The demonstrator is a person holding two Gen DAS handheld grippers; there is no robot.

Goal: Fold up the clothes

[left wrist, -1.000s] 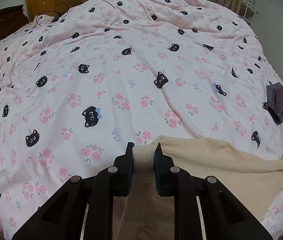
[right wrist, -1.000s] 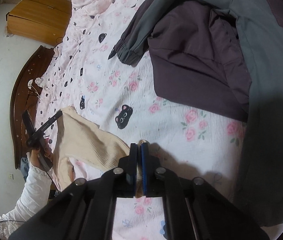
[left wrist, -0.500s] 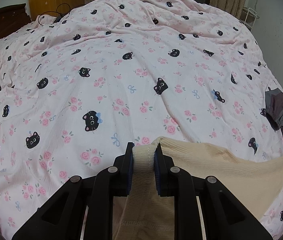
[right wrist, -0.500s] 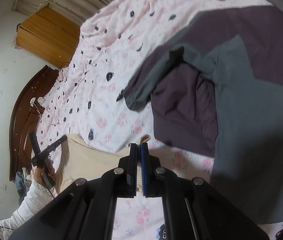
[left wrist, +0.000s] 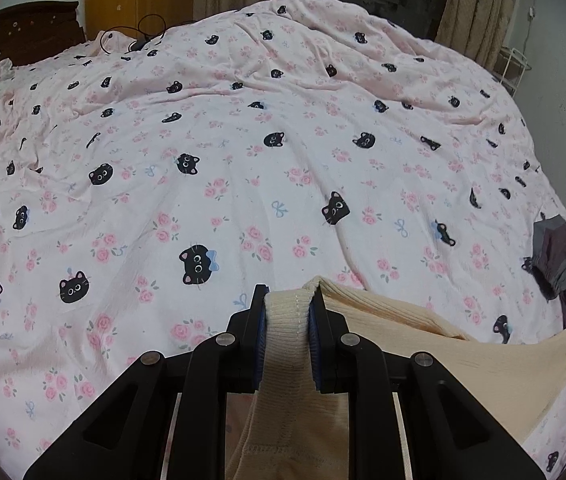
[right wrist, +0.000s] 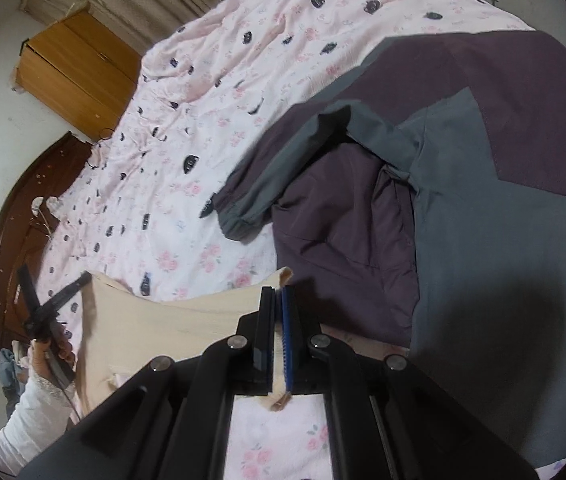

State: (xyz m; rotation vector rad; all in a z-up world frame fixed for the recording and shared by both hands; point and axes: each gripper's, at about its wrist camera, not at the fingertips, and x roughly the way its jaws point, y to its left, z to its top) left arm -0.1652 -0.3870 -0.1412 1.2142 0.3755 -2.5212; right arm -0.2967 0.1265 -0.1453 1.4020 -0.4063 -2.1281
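A cream ribbed knit garment (left wrist: 423, 344) hangs stretched between both grippers above the bed. My left gripper (left wrist: 287, 300) is shut on a thick bunched edge of it, which fills the gap between the blue pads. In the right wrist view my right gripper (right wrist: 277, 294) is shut on a thin corner of the same cream garment (right wrist: 171, 320), whose tip pokes out past the fingertips. The left gripper (right wrist: 49, 312) shows there at the far left, held by a hand in a white lace-cuffed sleeve (right wrist: 31, 412).
The bed is covered by a pink quilt (left wrist: 243, 160) printed with black cats and roses. A purple and grey jacket (right wrist: 423, 200) lies spread on the right side of the bed. A wooden wardrobe (right wrist: 75, 76) and dark headboard (right wrist: 15, 216) stand beyond.
The right gripper has risen and tilted up with the cream corner, so more of the jacket and quilt shows. The garment now stretches tauter between the grippers. The left gripper has barely moved.
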